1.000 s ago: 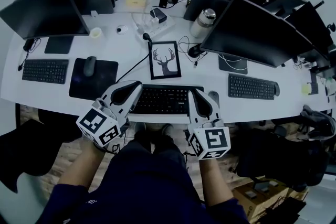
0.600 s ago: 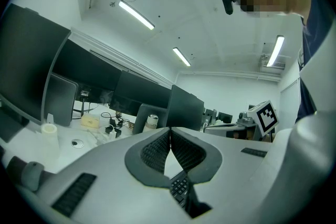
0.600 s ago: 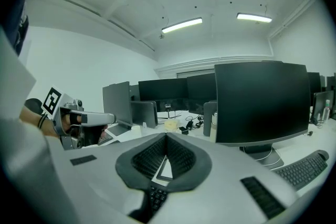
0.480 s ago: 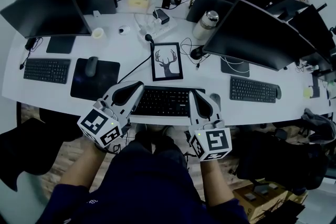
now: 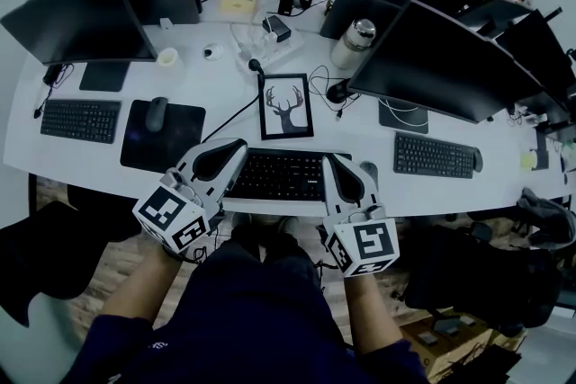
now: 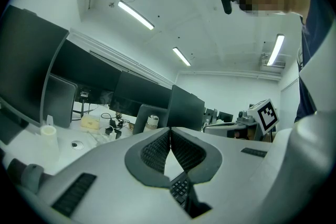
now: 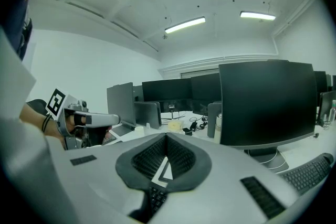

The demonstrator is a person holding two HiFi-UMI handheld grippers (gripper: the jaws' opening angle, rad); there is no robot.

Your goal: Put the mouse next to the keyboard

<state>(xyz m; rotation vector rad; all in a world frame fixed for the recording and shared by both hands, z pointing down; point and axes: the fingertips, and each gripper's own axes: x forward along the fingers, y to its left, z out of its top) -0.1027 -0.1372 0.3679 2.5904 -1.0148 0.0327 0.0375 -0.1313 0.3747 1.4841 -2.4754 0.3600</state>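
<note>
Left gripper (image 5: 236,147) and right gripper (image 5: 333,161) both closed tip to tip and empty (pads meet on nothing), flanking the keyboard (image 5: 274,174) at the desk (image 5: 225,90) edge, mouse (image 5: 369,171) lying just right of the keyboard, beside the right gripper

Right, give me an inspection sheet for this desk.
Surface: white desk, crowded toward the back.
Job's things: mouse on a black mouse pad, left; middle keyboard at the near edge; what looks like a second mouse beside its right end.
Clutter: framed deer picture, metal bottle, small white cup.
Grippers: left gripper and right gripper both shut, empty, flanking the middle keyboard.
Cables: black cable left of the picture; tangle by the bottle.
Surroundings: monitors along the back; two more keyboards.
</note>
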